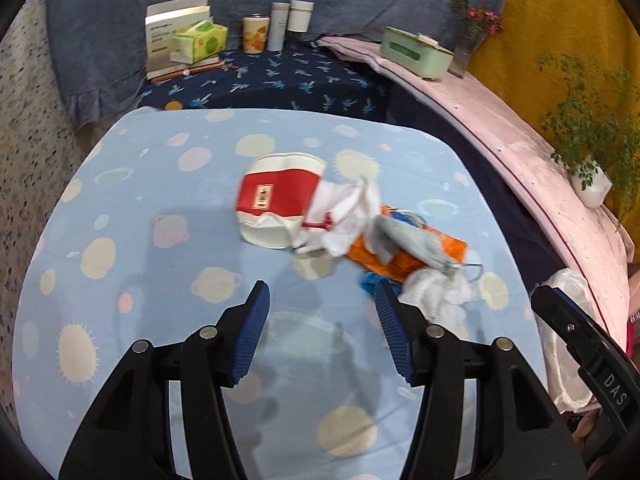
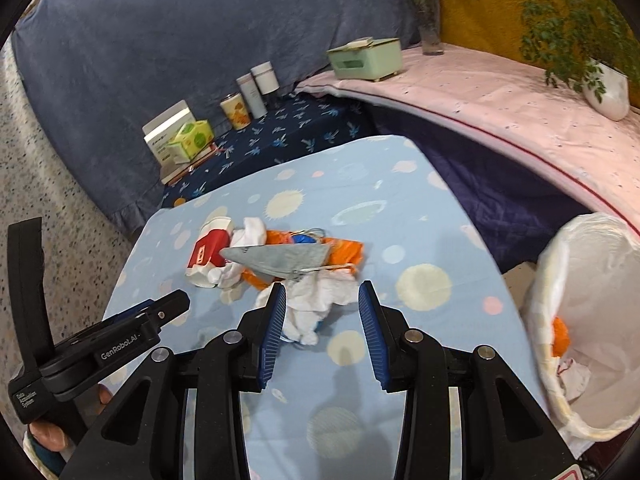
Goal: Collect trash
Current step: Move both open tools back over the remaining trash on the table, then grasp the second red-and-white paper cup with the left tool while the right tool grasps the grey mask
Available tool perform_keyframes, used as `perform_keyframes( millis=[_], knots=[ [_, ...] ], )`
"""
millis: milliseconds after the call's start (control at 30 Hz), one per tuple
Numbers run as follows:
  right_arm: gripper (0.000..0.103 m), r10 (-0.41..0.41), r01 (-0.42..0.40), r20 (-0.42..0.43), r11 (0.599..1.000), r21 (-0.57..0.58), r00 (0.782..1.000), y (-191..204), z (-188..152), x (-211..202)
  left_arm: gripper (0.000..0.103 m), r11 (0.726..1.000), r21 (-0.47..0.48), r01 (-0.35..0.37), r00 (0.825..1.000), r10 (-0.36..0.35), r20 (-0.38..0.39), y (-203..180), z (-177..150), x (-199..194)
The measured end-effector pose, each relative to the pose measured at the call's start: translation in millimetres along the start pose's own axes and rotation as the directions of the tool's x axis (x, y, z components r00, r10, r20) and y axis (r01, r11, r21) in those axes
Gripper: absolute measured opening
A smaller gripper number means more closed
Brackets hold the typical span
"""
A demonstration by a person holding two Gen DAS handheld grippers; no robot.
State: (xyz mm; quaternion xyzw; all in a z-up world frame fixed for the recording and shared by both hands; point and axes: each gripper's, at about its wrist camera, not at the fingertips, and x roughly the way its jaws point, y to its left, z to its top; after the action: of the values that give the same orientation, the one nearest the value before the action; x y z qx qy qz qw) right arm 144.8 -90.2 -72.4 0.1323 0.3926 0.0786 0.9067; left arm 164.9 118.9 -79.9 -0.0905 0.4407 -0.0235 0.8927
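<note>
A: Both sets of jaws are standing spread, pinching nothing: the left gripper [image 1: 322,336] is hanging over bare counter [image 1: 120,184], the right gripper [image 2: 322,330] is reaching the white tissue [image 2: 320,300].

B: Trash is lying mid-counter: red cup [image 1: 276,208], orange wrapper [image 1: 404,258], grey mask [image 2: 280,258]. I'd be straddling the tissue fully before closing, then heading for the lined bin [image 2: 592,320].

At the back, a dark blue patterned cloth [image 1: 280,80] carries an open white box [image 1: 168,36] at its left end, with a green tissue pack [image 1: 202,42] leaning against it. Just right stand a yellow printed can [image 1: 255,34] and two white cylinders [image 1: 288,22]. On the pink ledge [image 2: 500,92] to the right sit a mint-green box [image 2: 366,58], a glass vase of red flowers [image 2: 430,32] and a white pot with a leafy plant [image 2: 606,90]. A grey-blue drape [image 2: 180,28] hangs behind.
</note>
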Motion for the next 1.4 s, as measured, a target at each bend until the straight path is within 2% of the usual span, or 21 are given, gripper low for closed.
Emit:
perform_keyframes(
  millis=[67, 100, 200, 300, 433, 600, 700, 867, 933, 1033, 1067, 1400],
  knots=[
    [0.038, 0.003, -0.003, -0.013, 1.0, -0.012, 1.0, 9.3, 2.1, 12.5, 0.063, 1.0, -0.009, -0.009, 1.0, 0.009, 0.001, 8.5, 1.4, 3.2],
    [0.038, 0.004, -0.004, -0.019, 1.0, -0.02, 1.0, 13.5, 3.4, 18.3, 0.065, 1.0, -0.01, -0.015, 1.0, 0.015, 0.006, 13.8, 2.8, 5.3],
    [0.038, 0.009, -0.01, -0.041, 0.999, -0.039, 0.999, 25.4, 6.7, 37.8, 0.069, 1.0, -0.007, -0.017, 1.0, 0.017, 0.0, 24.3, 8.2, 13.2],
    [0.046, 0.008, -0.01, -0.05, 0.999, -0.038, 0.999, 29.4, 11.4, 54.7, 0.073, 0.999, -0.038, -0.011, 1.0, 0.011, -0.009, 37.2, 16.7, 22.4],
    [0.046, 0.004, -0.004, -0.071, 1.0, 0.0, 0.997, 24.3, 17.6, 76.3, 0.078, 0.998, -0.067, 0.002, 1.0, -0.003, -0.015, 47.2, 30.0, 35.5],
    [0.046, -0.01, 0.011, -0.114, 1.0, 0.008, 0.993, 17.4, 17.2, 101.4, 0.08, 0.998, -0.054, 0.009, 0.999, -0.011, -0.039, 44.2, 41.1, 61.3],
    [0.044, -0.015, 0.016, -0.129, 1.0, 0.012, 0.992, 14.3, 14.1, 108.9, 0.08, 0.999, -0.048, 0.014, 0.998, -0.017, -0.068, 41.7, 43.4, 78.3],
    [0.021, -0.016, 0.015, -0.143, 1.0, -0.012, 0.99, 15.6, 9.8, 113.9, 0.08, 0.999, -0.053, 0.011, 0.996, -0.016, -0.09, 42.5, 44.3, 96.5],
    [0.016, -0.016, 0.015, -0.127, 1.0, -0.015, 0.992, 16.1, 10.1, 109.6, 0.079, 0.998, -0.065, 0.009, 0.996, -0.015, -0.088, 44.2, 43.7, 98.9],
    [0.013, 0.001, -0.002, -0.108, 1.0, -0.008, 0.994, 16.6, 13.2, 101.5, 0.061, 0.997, -0.069, 0.024, 0.996, -0.03, -0.087, 45.0, 43.9, 98.9],
    [0.012, 0.005, -0.006, -0.103, 1.0, -0.009, 0.995, 17.6, 14.8, 99.0, 0.059, 0.997, -0.071, 0.026, 0.996, -0.032, -0.088, 45.2, 44.1, 98.7],
    [0.005, 0.061, -0.062, -0.014, 0.998, -0.025, 0.998, 35.1, 35.3, 55.2, 0.058, 0.999, -0.044, 0.02, 1.0, -0.02, -0.002, 32.6, 48.7, 61.1]
  ],
)
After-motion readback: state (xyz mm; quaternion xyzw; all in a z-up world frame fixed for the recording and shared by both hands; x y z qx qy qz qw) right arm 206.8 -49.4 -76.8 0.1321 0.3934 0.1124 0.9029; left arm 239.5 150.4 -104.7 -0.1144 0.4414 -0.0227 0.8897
